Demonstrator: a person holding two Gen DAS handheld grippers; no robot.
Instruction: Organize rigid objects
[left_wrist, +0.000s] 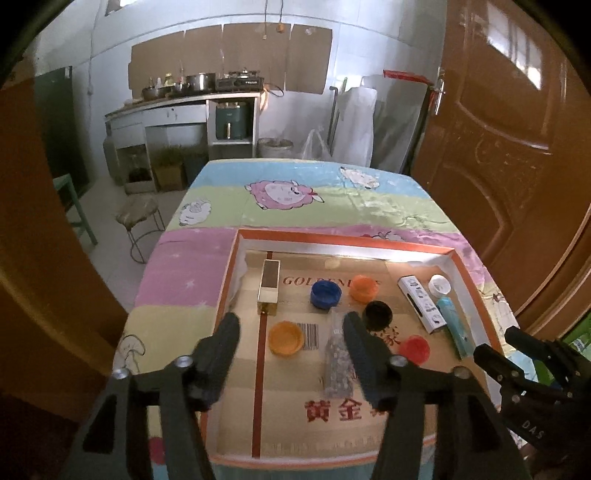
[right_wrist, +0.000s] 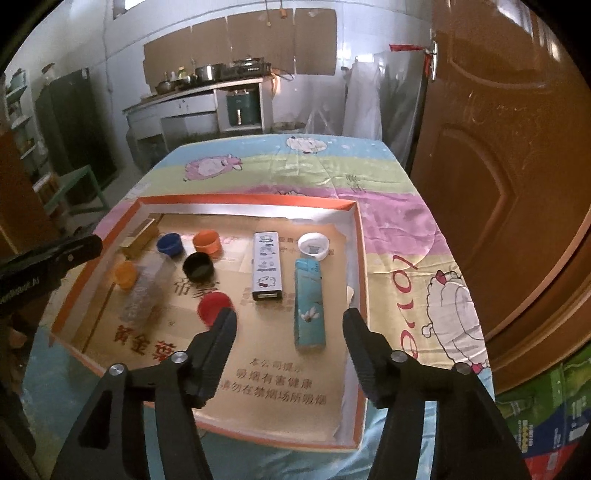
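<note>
While both claws gape, round plastic caps (right_wrist: 203, 272) dot cardboard.

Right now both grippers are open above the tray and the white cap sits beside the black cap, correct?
Not quite. In the right wrist view the white cap sits at the tray's far right, beyond the blue lighter, apart from the black cap. Both grippers are open.

Countertop pots (left_wrist: 195, 83) too small (blurred); red cap (right_wrist: 213, 307) partly hidden.
</note>
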